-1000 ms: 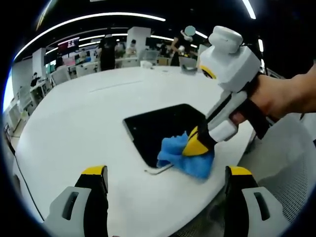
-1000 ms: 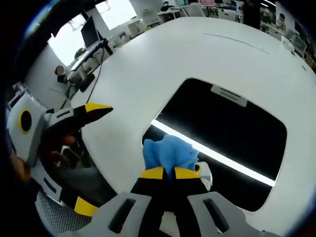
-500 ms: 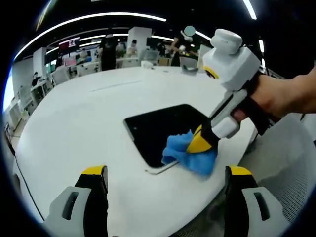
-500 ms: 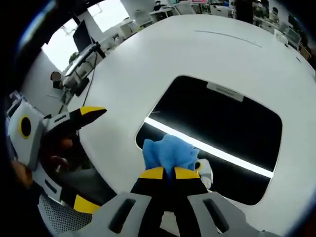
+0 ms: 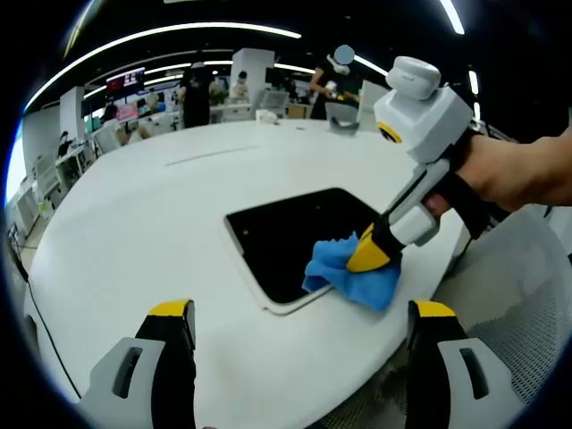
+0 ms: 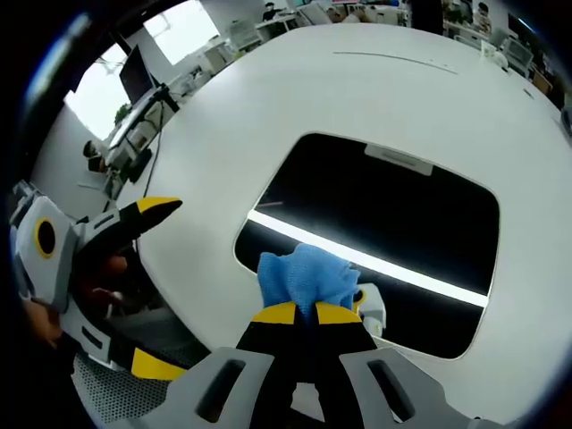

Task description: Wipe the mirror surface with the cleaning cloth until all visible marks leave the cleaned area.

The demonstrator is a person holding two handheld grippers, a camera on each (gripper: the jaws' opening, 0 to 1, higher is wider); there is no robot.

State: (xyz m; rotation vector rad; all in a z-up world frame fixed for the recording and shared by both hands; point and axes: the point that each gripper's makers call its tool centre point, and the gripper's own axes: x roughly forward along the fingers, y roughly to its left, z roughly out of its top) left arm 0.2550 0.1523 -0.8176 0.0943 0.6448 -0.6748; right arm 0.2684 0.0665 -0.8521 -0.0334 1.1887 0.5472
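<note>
Since the earlier frames the crumpled blue cleaning cloth [image 5: 350,273] has been drawn rightward along the near edge of the dark rectangular mirror [image 5: 290,238], which lies on the round white table [image 5: 134,232]. The cloth is pinched by the right gripper [image 6: 298,313]; the left gripper [image 5: 292,313] is held spread, clear of the table's near edge. Even downward pressure and overlapping strokes are probably best, with the mirror kept from sliding.

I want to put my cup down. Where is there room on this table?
The white table is bare beyond the mirror, out to its far edge. It is crowded at the mirror's near corner, where the right gripper presses the blue cloth.
</note>
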